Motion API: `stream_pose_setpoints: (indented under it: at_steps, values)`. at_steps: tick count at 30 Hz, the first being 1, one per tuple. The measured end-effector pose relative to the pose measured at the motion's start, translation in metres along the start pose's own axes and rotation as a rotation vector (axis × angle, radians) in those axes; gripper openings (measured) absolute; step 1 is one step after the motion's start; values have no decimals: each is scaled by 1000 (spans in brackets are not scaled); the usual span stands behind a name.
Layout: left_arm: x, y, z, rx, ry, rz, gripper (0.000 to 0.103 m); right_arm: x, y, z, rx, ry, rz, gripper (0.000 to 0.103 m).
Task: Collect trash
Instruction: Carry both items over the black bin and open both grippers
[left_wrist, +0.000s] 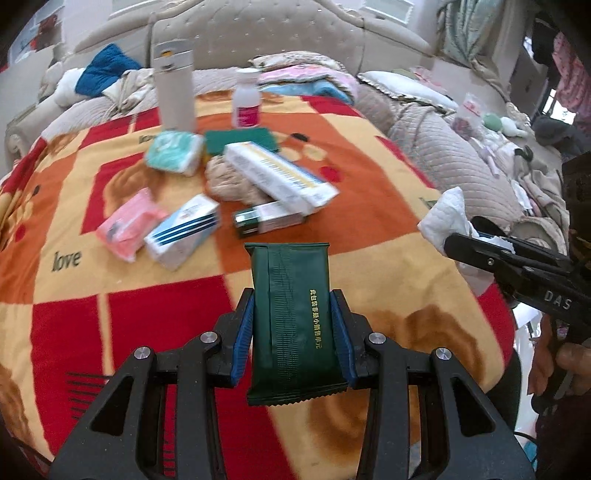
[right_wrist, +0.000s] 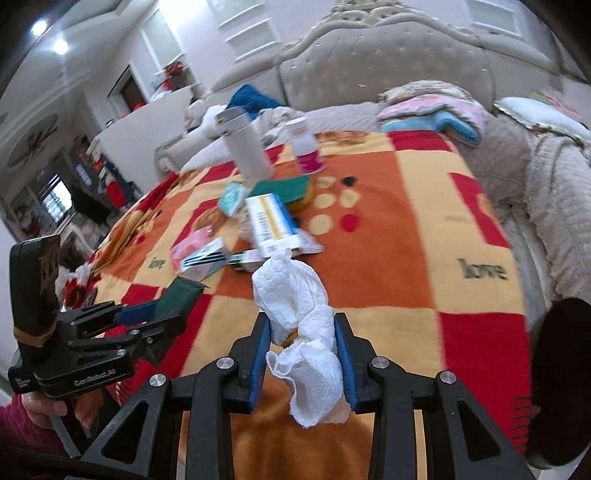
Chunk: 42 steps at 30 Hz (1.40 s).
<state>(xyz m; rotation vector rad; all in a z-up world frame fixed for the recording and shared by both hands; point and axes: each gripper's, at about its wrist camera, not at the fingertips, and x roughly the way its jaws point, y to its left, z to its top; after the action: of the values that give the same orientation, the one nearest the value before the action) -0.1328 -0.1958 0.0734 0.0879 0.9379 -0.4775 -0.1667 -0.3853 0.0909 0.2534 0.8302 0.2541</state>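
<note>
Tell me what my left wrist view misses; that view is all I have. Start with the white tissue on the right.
Observer: The crumpled white paper tissue is clamped between the right gripper's blue pads, and a small brown scrap shows inside its folds.
Operator: Report what lies left of the bed.
Observer: A doorway and cluttered shelves line that side of the room.
Operator: Describe the left gripper from outside.
Observer: The left gripper holds the dark green foil packet above the orange and red patchwork blanket, and a hand in a magenta sleeve grips its handle.
</note>
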Motion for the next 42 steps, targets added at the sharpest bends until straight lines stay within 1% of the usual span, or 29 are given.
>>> stream_pose_setpoints:
  at_steps: [5,13,18,22,28,33,38,42]
  values:
    - [7,-33,9,49,4,-31,37,-22,-37,-4,61,-33,-49,33]
    - [21,-96,28,142,-8,-88,37,-58,-92,-15,173,-87,-124,33]
    - [36,-139,41,189,1,-154,37,-81,-131,-28,248,-106,-190,33]
    - [53,-174,50,221,32,-205,37,-96,-165,-40,323,-119,-229,33]
    - [74,-217,58,249,57,-270,37,-105,-202,-51,393,-118,-281,33]
    - [91,-241,62,246,78,-312,37,-103,-222,-59,436,-108,-292,33]
    - [106,-253,64,230,98,-343,37,-100,-233,-63,457,-100,-311,33]
    - [115,-260,62,230,109,-348,37,-98,-239,-65,466,-94,-325,33]
